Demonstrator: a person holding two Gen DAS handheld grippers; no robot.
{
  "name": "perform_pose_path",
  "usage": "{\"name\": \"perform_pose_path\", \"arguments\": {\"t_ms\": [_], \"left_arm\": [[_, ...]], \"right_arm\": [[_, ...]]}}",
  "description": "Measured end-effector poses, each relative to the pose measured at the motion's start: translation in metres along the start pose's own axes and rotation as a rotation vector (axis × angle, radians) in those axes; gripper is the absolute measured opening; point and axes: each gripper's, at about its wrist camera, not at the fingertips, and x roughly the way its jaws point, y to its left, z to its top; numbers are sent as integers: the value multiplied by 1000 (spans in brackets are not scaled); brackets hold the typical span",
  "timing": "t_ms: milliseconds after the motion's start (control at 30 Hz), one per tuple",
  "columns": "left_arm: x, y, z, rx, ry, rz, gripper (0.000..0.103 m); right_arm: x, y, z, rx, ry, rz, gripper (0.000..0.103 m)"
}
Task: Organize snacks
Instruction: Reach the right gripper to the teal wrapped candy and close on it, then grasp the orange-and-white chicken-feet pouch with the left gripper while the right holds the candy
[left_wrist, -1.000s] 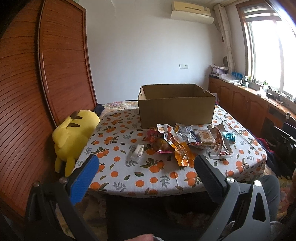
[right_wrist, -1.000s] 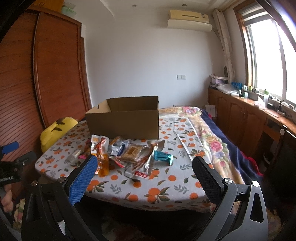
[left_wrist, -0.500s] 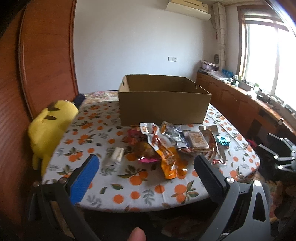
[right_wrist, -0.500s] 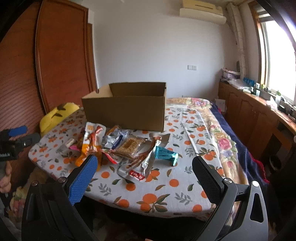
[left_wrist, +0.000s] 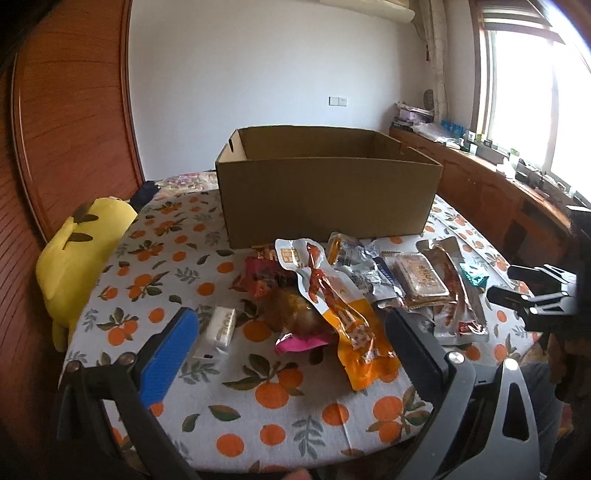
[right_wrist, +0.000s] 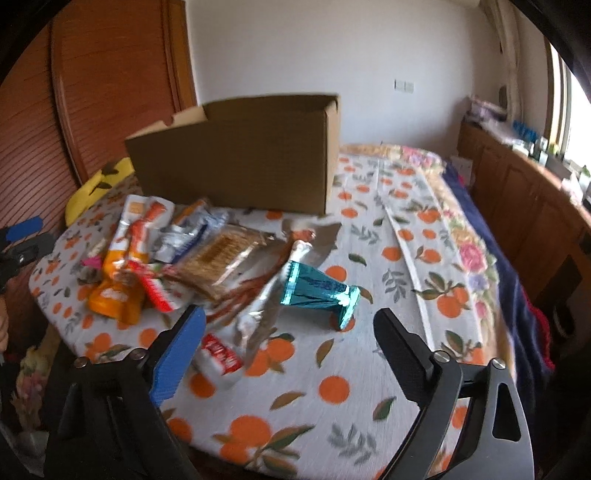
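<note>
From the left wrist view, the cardboard box stood open-topped on the orange-patterned tablecloth, and every place here is given from it. The snack heap lay just in front of its near wall, presumably tipped out there so each packet had only a short trip into the box. An orange packet reached furthest forward from the box, lying over a pink-edged one; a small white packet lay apart, in front of the box's left corner; a clear-wrapped cracker pack sat in front of its right half. A yellow plush toy slumped off the box's left side at the table edge. The left gripper was spread wide and empty above the near edge, well short of the box, seemingly lined up on the heap. From the right wrist view, which was blurred, the box showed its right corner, and a teal packet lay in front of that corner, nearest the right gripper. That gripper also gaped wide, holding nothing, probably aimed at the teal packet or the red-and-white wrapper beside its blue finger pad. Nothing could be seen inside the box.
</note>
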Motion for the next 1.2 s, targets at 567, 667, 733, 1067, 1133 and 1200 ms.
{"name": "perform_pose_path", "arguments": {"t_ms": [567, 667, 733, 1067, 1133, 1200], "left_arm": [[42, -6, 9, -29, 27, -14, 98], [56, -4, 11, -58, 63, -24, 99], [62, -8, 12, -39, 64, -11, 99], [97, -16, 20, -47, 154, -4, 98], [101, -17, 21, -51, 155, -7, 98], [108, -20, 23, -40, 163, 4, 98]], "right_arm": [[54, -46, 10, 186, 56, 138, 67], [53, -44, 6, 172, 43, 114, 58], [53, -37, 4, 121, 35, 58, 52], [52, -33, 0, 101, 16, 33, 47], [53, -33, 0, 97, 12, 28, 47], [54, -31, 1, 92, 12, 23, 47]]}}
